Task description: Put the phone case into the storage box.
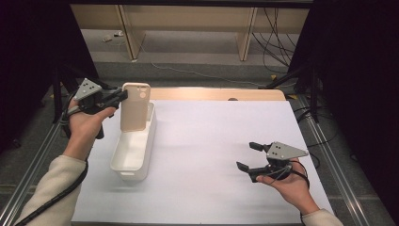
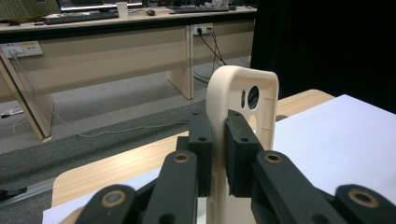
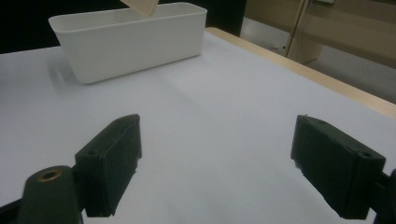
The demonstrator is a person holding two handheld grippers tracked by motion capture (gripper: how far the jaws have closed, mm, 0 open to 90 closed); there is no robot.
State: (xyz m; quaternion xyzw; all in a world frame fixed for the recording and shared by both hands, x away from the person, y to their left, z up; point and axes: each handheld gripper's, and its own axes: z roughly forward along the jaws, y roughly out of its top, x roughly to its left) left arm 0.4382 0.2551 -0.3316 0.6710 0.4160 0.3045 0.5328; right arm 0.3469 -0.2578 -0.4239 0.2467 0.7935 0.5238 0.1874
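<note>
A cream phone case (image 1: 135,106) hangs upright over the far end of a white rectangular bin (image 1: 123,165) at the table's left. My left gripper (image 1: 124,95) is shut on the case's left edge. In the left gripper view the two black pads clamp the thin wall of the phone case (image 2: 259,114), whose camera cut-out faces me, with the left gripper (image 2: 218,154) pinching from both sides. My right gripper (image 1: 245,155) hovers low at the table's right, jaws wide apart and nothing between them. The right gripper (image 3: 217,158) looks across the sheet toward the bin (image 3: 135,42).
A white sheet (image 1: 211,141) covers the tabletop, with a wooden strip (image 1: 216,93) along the far edge. Metal rails (image 1: 329,155) run down both sides. Beyond the table are wooden desk legs and loose cables on a grey floor.
</note>
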